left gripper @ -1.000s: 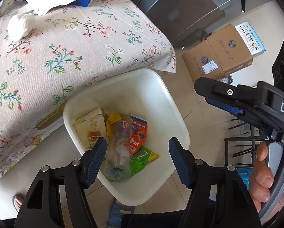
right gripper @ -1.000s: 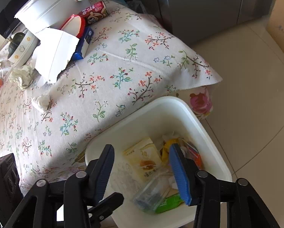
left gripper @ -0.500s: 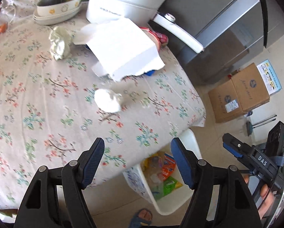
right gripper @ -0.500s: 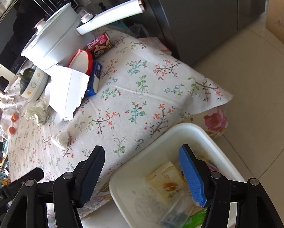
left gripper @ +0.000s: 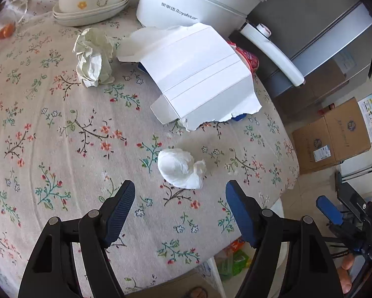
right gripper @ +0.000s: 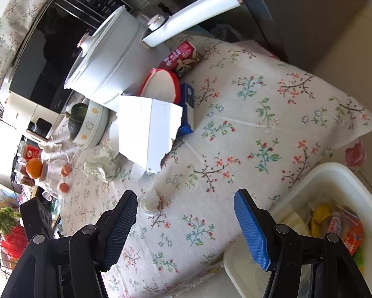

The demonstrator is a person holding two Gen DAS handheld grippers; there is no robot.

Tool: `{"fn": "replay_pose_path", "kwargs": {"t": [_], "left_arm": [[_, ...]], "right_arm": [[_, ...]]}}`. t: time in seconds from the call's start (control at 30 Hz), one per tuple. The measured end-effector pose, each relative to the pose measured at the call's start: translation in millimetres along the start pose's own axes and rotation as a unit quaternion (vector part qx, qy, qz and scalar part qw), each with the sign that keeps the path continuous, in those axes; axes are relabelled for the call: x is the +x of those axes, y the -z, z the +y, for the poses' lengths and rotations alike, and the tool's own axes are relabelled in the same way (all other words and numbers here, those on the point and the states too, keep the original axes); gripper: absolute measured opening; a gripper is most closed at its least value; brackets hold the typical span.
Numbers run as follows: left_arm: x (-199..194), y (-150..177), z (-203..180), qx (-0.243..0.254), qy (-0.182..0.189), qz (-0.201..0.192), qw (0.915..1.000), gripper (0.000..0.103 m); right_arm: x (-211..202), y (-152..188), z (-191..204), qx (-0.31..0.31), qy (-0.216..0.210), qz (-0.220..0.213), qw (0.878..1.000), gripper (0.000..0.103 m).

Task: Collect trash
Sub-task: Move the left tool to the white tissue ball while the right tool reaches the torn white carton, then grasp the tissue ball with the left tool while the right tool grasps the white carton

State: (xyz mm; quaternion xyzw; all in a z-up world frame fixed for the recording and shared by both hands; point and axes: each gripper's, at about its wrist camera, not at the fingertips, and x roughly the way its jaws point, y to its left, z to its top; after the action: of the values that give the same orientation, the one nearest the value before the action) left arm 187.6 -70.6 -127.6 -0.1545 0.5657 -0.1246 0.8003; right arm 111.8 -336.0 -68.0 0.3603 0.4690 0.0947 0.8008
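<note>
Below, a small white crumpled tissue (left gripper: 179,170) lay on the flowered tablecloth (left gripper: 61,129); the left gripper (left gripper: 179,209) and right gripper (right gripper: 186,219) were wide open, holding nothing.

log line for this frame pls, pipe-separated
phase: reach for trash | left gripper: open, empty, over tissue wad | right gripper: open, empty | bin: holds wrappers, beside table

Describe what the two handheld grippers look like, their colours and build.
Both match: the left gripper and right gripper have black angular plastic arms with silver pivot screws, ending in jaws faced with blue cross-hatched textured pads. No cables or markings show on them here.
</note>
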Motion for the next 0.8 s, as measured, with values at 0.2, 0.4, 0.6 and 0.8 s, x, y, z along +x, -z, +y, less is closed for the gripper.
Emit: {"fn": "replay_pose_path", "kwargs": {"t": [0.2, 0.4, 0.6, 0.8], "left_arm": [[32, -3, 3, -0.003, -0.038, 0.012, 0.9992, 0.078], [25, -4, -1, 0.022, -0.01, -0.024, 0.9994, 0.027], [0, -5, 12, -0.001, 0.018, -0.041, 0.999, 0.022], [-19, -5, 23, -0.004, 0.031, -0.056, 0.9979, 0.022]], "right_arm": [[20, 0, 13, -0.013, 0.01, 0.008, 1.0, 0.07], [34, -7, 10, 0.003, 0.02, 0.009, 1.0, 0.07], [52, -24, 14, 0.007, 0.012, -0.003, 1.0, 0.07], [83, -49, 14, -0.013, 0.016, -0.026, 0.999, 0.07]]}}
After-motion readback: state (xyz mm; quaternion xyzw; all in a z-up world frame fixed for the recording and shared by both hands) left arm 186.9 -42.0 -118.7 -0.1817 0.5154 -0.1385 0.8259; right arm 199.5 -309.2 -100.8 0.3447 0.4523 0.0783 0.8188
